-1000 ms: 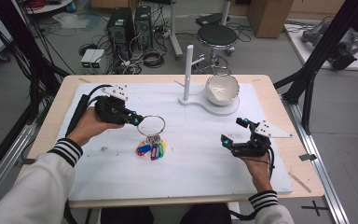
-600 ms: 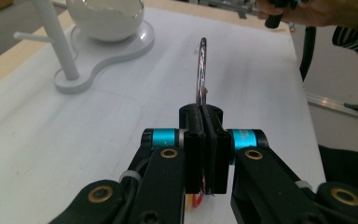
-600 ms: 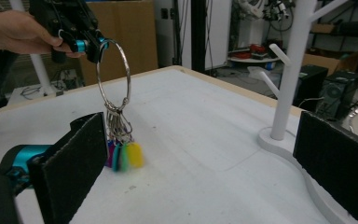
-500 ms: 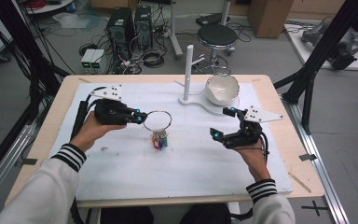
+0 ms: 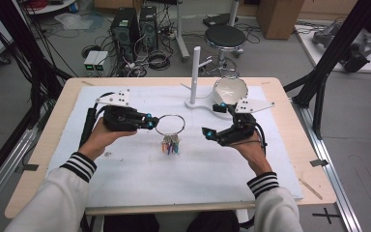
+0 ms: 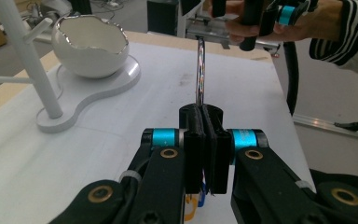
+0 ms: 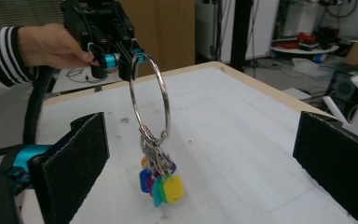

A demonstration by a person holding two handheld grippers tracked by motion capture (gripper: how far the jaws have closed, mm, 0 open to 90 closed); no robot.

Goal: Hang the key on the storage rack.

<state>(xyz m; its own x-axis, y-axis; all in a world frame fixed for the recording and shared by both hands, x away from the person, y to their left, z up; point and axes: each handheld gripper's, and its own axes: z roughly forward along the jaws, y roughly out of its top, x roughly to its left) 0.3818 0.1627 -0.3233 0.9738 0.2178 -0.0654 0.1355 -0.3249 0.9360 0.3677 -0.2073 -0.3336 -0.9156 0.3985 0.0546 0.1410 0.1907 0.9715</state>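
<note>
Key ring held up over the white mat, right gripper waiting open beside it.

On the left, the left gripper [image 5: 150,122] has its jaws clamped on the rim of a large metal ring [image 5: 169,124], lifted clear of the white mat [image 5: 125,169]; coloured tags [image 5: 170,145] dangle from the ring's bottom. To the right, the right gripper [image 5: 212,121] is spread wide, pointing at the ring. Behind it stand a white bowl [image 5: 230,90] and a peg stand [image 5: 195,63].
</note>
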